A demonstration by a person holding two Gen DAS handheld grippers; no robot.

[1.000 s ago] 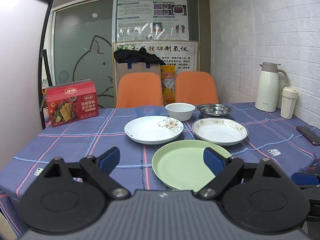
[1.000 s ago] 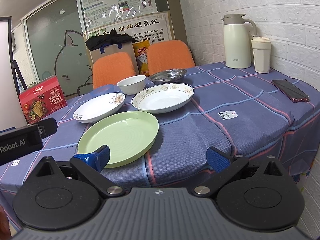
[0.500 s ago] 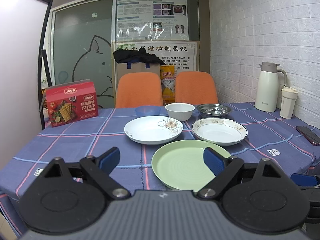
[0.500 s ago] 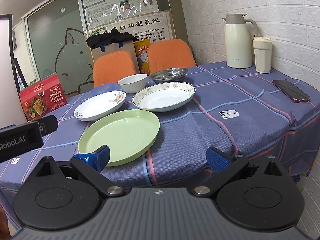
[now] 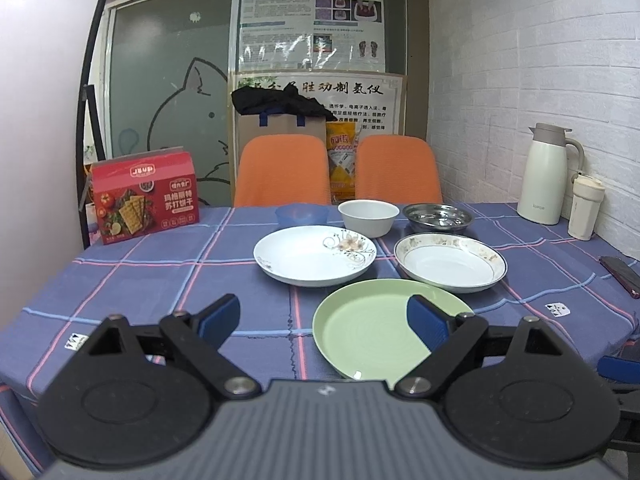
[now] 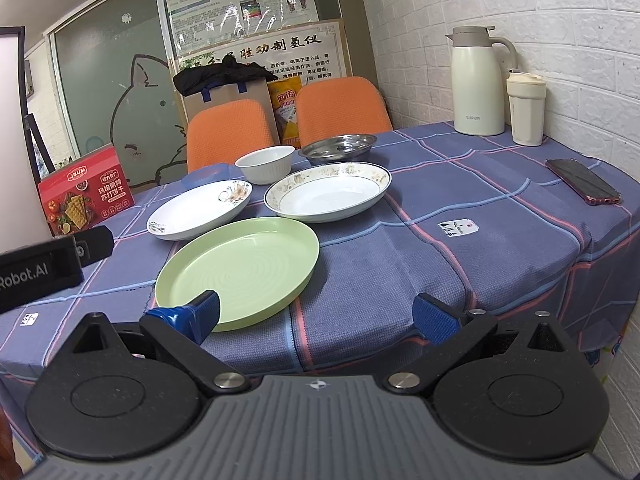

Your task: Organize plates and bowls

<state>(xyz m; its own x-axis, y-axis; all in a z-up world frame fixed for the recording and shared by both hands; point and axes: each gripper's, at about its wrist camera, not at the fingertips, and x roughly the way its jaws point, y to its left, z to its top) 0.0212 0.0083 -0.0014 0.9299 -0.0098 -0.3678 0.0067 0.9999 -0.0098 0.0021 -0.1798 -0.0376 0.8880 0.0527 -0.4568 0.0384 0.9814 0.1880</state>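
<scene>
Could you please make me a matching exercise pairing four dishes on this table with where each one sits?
Things:
1. green plate
2. flowered plate
3. metal bowl
4. blue bowl

Places:
A. far row, nearest the white jug
B. far row, nearest the red box
C. nearest the table's front edge
D. middle row, left of the gold-rimmed plate

Pairs: 1-C, 2-D, 3-A, 4-B

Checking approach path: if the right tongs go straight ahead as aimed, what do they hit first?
Probably the green plate, nearest the right tongs though left of their centre; straight ahead is bare tablecloth. Depth is unclear.
</scene>
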